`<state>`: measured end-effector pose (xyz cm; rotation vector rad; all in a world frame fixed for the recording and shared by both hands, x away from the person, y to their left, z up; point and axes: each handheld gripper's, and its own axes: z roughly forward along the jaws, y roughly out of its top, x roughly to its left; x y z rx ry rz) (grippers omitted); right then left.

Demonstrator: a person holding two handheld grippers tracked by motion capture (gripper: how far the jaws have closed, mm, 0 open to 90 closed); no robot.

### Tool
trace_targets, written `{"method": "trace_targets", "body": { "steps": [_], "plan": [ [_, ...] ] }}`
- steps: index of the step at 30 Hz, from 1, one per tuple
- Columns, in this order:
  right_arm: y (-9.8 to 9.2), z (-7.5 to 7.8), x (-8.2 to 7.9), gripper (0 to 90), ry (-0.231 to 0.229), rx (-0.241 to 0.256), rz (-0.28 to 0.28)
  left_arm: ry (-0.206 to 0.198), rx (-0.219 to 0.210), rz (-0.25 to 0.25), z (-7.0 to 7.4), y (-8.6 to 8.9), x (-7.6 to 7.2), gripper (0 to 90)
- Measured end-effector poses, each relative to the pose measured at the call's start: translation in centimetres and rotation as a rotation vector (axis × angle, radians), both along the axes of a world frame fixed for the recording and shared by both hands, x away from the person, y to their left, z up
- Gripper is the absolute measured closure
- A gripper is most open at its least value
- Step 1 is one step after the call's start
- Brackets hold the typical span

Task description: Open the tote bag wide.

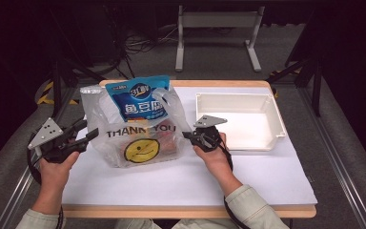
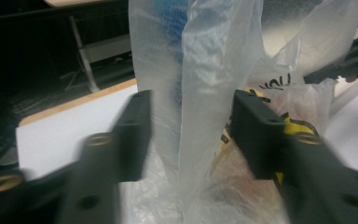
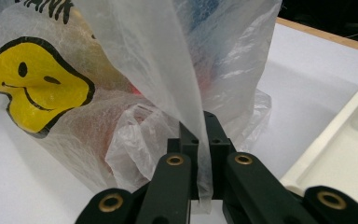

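**A:** So the plastic bag [image 1: 140, 138] is sitting just left of the middle in the high view, on the white table [image 1: 181, 179]. Clear-ish bag, "THANK YOU" printed on it, yellow smiley face [image 1: 141, 150] low on the front. There's a blue snack packet [image 1: 141, 101] poking up out of the top of it.

**B:** And the tongs?

**A:** Right gripper [image 1: 189, 136] is at the bag's right edge, middle of the frame. In the right gripper view [image 3: 199, 133] the jaws are pinched together on a thin sheet of the bag's plastic, which runs straight down between them at bottom centre. Barely any gap, just the film.

**B:** Left one got it too?

**A:** Nope. Left gripper [image 1: 91, 134] is at the bag's left side, jaws spread wide. In the left gripper view [image 2: 192, 135] a fold of the bag [image 2: 205, 93] hangs in the gap between the two jaws, closer to the one on the right of the frame, but neither seems to press on it. It's a bit blurry, so I can't swear to whether one pad brushes it.

**B:** Anything else on the table?

**A:** A white tray [image 1: 271, 121] in the right half of the high view, just beyond the right gripper. In the right gripper view its rim [image 3: 328, 140] shows at the lower right.
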<state>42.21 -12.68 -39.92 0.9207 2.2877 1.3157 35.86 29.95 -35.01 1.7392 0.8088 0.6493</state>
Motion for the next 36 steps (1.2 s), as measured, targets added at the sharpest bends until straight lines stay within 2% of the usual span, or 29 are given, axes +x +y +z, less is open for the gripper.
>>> {"method": "trace_targets", "body": {
  "steps": [1,3,6,8,10,17,22,26,34,36],
  "plan": [
    [0.0,0.1,0.0,89.6,-0.001,0.000,0.001,0.000,0.007,0.000,0.1,-0.1,0.0,65.7],
    [-0.1,0.2,-0.1,89.7,-0.005,0.004,0.002,0.003,0.026,0.010,0.2,-0.4,0.1,78.4],
    [-0.1,0.5,-0.3,89.7,-0.012,0.007,0.004,0.029,0.029,0.016,-0.2,-0.5,0.6,89.0],
    [-0.2,0.6,-0.3,89.7,-0.015,0.007,0.003,0.058,0.031,0.011,-0.7,-0.5,1.1,89.6],
    [-0.2,0.5,-0.4,89.7,-0.011,0.008,0.002,0.068,0.035,0.013,-1.0,-0.5,1.2,89.6],
    [-0.1,-0.7,-0.1,89.7,0.021,-0.013,0.005,0.169,0.081,0.009,-3.1,-0.7,2.4,89.7],
    [-0.3,-1.5,-0.2,89.7,0.042,-0.028,0.009,0.228,0.105,0.012,-4.1,-0.6,2.6,89.8],
    [-0.7,-2.2,-0.4,89.7,0.062,-0.046,0.006,0.265,0.117,-0.011,-4.8,-0.6,2.6,89.8],
    [-1.6,-2.7,-0.8,89.6,0.092,-0.049,0.010,0.264,0.109,-0.061,-4.6,-0.5,1.8,89.8],
    [-1.7,-3.0,-0.9,89.6,0.105,-0.054,0.012,0.275,0.111,-0.071,-4.7,-0.7,1.7,89.8]
  ]
}}
